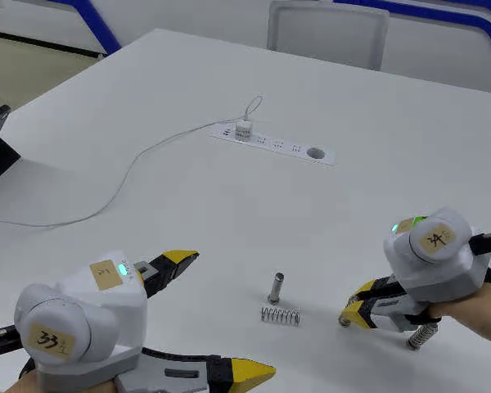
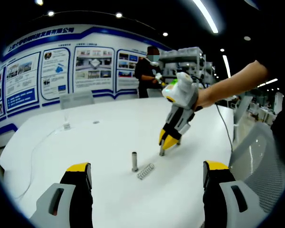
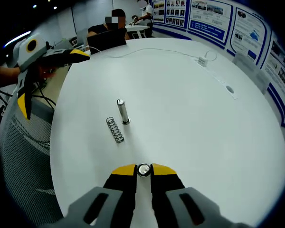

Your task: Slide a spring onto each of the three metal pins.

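While left gripper (image 1: 225,315) hovers, jaws wide apart — right gripper (image 1: 349,313) tilts down, jaws clamping probable pin (image 3: 143,169).

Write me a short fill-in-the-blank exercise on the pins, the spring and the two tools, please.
1. The right tool is shut on a ____.
2. The left tool has its jaws ____.
3. The free pin stands ____ on the table.
4. Lying by that pin is a loose ____.
Missing words: pin; open; upright; spring.
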Tool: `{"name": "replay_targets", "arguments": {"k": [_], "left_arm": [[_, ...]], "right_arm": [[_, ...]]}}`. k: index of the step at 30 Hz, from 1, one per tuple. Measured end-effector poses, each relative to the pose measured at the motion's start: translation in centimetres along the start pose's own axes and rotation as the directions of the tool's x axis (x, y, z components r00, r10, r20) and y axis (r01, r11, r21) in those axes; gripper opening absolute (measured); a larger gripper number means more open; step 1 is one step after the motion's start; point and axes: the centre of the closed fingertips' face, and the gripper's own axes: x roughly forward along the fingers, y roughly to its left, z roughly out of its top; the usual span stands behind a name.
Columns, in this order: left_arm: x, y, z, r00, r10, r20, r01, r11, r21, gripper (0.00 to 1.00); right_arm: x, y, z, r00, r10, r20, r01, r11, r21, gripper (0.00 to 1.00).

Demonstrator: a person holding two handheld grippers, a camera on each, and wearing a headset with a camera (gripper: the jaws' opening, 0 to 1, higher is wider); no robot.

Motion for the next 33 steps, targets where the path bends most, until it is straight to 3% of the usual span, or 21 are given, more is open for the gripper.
{"name": "replay_targets", "arguments": {"k": [7, 11, 14, 16, 18, 21, 23, 27, 33], "left_arm": [[-0.7, 0.5, 0.2, 0.9997, 0.023, 0.006, -0.023, 1.0, -0.002, 1.0], [-0.9, 0.8, 0.1, 0.9997, 0.025, -0.004, -0.025, 1.0, 0.0, 0.99], [-0.8, 1.0, 0.4, 0.9996, 0.028, 0.009, -0.028, 1.0, 0.001, 1.0], [-0.7, 1.1, 0.5, 0.9995, 0.028, 0.016, -0.028, 1.0, -0.005, 1.0], [-0.5, 1.1, 0.4, 0.9996, 0.027, 0.013, -0.027, 1.0, -0.003, 0.99], [-0.3, 0.9, 0.6, 0.9996, 0.023, 0.017, -0.023, 1.0, -0.007, 0.99], [-0.2, 0.8, 0.7, 0.9995, 0.022, 0.021, -0.022, 1.0, -0.007, 0.99], [-0.2, 0.8, 1.1, 0.9993, 0.021, 0.031, -0.02, 1.0, -0.002, 0.99], [-0.3, 0.9, 0.9, 0.9998, 0.011, 0.014, -0.011, 1.0, 0.014, 0.98]], "right_arm": [[0.2, 0.1, -0.1, 0.9999, -0.008, -0.007, 0.008, 1.0, -0.021, 0.17], [-0.9, -0.1, 0.4, 0.9995, -0.027, 0.019, 0.027, 0.999, -0.027, 0.19], [-2.6, -0.4, 2.3, 0.993, -0.055, 0.104, 0.059, 0.998, -0.033, 0.21], [-3.6, 0.3, 4.3, 0.9819, -0.033, 0.187, 0.049, 0.996, -0.08, 0.22], [-4.0, 1.7, 5.7, 0.9743, 0.006, 0.225, 0.024, 0.991, -0.129, 0.22], [-3.2, 3.5, 6.9, 0.9715, 0.04, 0.234, 0.011, 0.977, -0.211, 0.22], [-1.9, 4.3, 6.9, 0.9768, 0.055, 0.207, 0.003, 0.964, -0.267, 0.22], [0.7, 5.4, 6.0, 0.9858, 0.105, 0.131, -0.066, 0.958, -0.278, 0.22], [3.1, 5.3, 4.7, 0.9906, 0.121, 0.063, -0.098, 0.951, -0.293, 0.21]]}}
